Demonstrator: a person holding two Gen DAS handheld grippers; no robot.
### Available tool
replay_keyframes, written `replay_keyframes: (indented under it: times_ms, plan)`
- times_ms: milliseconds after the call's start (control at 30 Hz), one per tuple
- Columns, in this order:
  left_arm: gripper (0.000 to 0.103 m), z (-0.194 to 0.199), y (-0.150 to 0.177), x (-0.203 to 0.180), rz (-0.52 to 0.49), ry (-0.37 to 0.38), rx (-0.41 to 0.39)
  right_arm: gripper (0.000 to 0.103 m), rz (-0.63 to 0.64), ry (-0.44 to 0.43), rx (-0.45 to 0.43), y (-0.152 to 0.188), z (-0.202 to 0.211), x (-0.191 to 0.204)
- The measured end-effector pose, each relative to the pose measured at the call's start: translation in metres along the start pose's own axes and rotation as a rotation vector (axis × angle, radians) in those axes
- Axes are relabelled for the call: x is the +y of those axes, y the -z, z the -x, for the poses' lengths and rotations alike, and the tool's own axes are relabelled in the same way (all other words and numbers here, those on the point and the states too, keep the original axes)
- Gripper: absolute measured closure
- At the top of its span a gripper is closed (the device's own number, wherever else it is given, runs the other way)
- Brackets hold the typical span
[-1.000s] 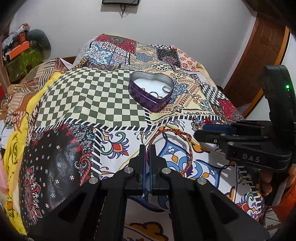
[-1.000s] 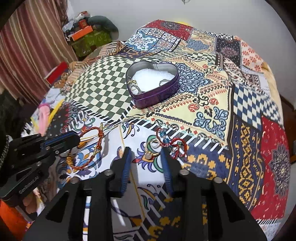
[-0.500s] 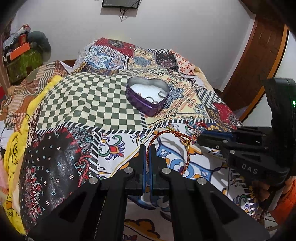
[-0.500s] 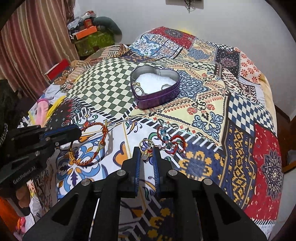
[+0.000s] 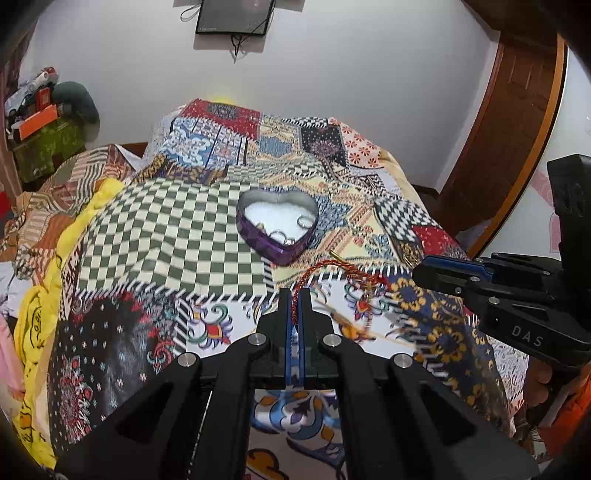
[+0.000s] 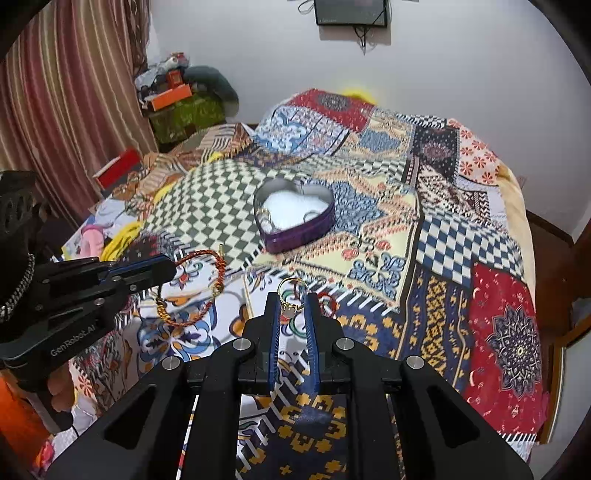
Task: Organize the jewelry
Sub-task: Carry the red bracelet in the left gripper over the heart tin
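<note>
Patchwork cotton in checks, florals and geometric prints covers the bed (image 5: 155,236), which fills the room up to a white wall (image 5: 332,92) carrying a dark screen (image 5: 231,16). A striped curtain (image 6: 55,103) hangs on one side, and a brown wooden door (image 5: 517,122) stands on the other. Boxes and bags (image 6: 181,99) are piled in the far corner.

A purple heart-shaped tin (image 6: 294,214) sits mid-bed with several rings on its white lining.

The left tongs (image 5: 294,295) are clamped on a red-and-gold braided bracelet (image 6: 199,288), which hangs as a loop clear of the cover. The right tongs (image 6: 293,301) are clamped on a gold ring (image 6: 291,293), with its band standing above the tips.

Against the frames one second earlier: the bracelet then lay flat on the cover and the ring rested on the bed between parted right tongs. Both pieces are now lifted, and the tin appears farther off in both views.
</note>
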State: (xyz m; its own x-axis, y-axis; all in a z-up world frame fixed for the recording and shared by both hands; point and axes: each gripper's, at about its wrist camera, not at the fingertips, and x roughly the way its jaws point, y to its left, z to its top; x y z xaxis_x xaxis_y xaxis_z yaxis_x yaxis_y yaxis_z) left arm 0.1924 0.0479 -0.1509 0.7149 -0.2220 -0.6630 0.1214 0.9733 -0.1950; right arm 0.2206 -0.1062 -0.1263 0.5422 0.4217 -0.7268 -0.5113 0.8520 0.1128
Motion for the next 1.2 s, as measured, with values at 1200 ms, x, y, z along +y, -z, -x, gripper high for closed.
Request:
replay_keyframes:
  times_ms: [1200]
  plan:
    - [0.102,-0.063,-0.082,0.028,0.01,-0.042,-0.077,0.091,-0.004,-0.054,-0.073,-0.075,-0.055,-0.023]
